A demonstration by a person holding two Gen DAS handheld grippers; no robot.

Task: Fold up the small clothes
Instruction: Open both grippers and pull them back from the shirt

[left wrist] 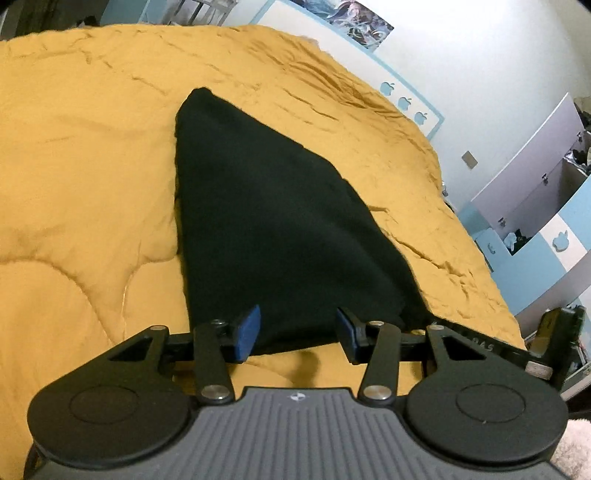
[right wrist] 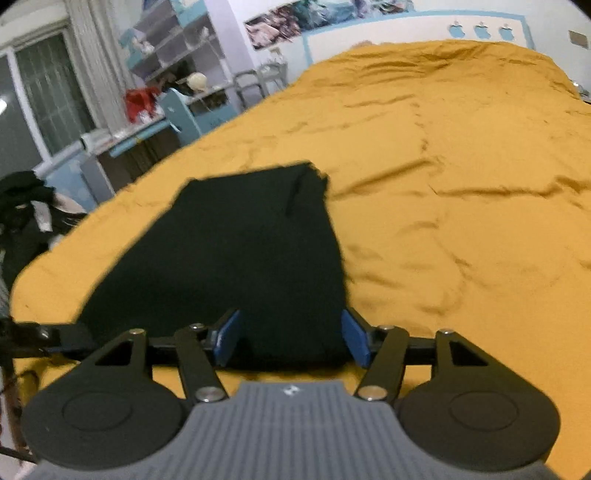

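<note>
Black garment (left wrist: 280, 229) lies flat on our mustard bedspread (left wrist: 85, 177), its near hem between both spread claws, left claw (left wrist: 295, 328) and right claw (right wrist: 290, 338), neither pinching. We judge a fold is starting; next we need both pinching the hem corners.

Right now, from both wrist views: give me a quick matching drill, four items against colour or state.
Items:
1. black garment
2. bedspread
3. left gripper
4. apple stickers

Matches:
a. mustard yellow, wrinkled
b. light blue, on the wall
c. lying flat on the bed
d. jaws apart over the garment's near edge

Pairs: 1-c, 2-a, 3-d, 4-b
</note>
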